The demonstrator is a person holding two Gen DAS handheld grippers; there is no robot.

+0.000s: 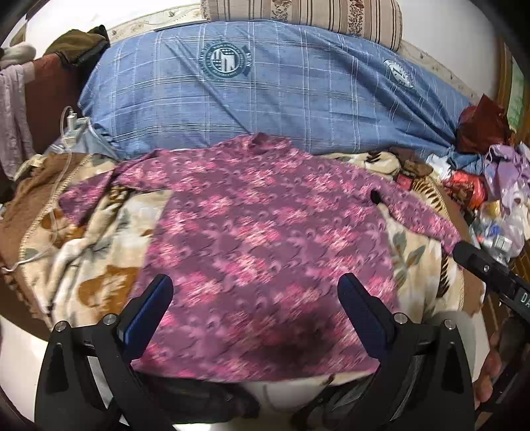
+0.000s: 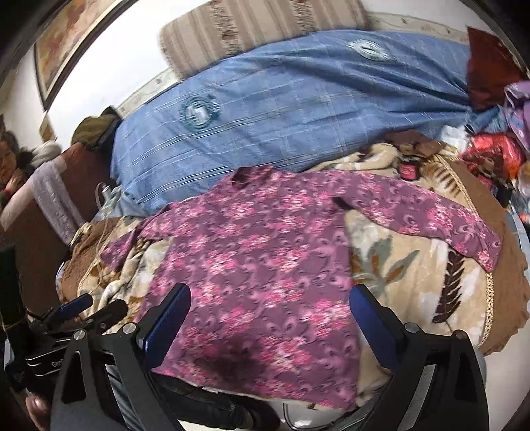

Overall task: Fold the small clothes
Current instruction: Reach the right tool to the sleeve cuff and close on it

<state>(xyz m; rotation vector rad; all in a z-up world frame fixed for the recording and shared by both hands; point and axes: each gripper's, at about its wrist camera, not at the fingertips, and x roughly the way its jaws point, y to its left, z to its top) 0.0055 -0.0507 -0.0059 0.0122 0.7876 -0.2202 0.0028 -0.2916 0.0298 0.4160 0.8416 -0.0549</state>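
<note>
A purple long-sleeved top with pink flowers lies spread flat on a beige floral blanket, collar towards the far side, both sleeves out. My left gripper is open and empty, above the top's lower half. My right gripper is open and empty, also above the lower half of the top. The right gripper's tip shows at the right edge of the left wrist view. The left gripper shows at the lower left of the right wrist view.
A large blue checked pillow lies behind the top, with a striped cushion above it. A pile of clothes and packets sits at the right. A charger and white cable lie at the left. The blanket's near edge drops off.
</note>
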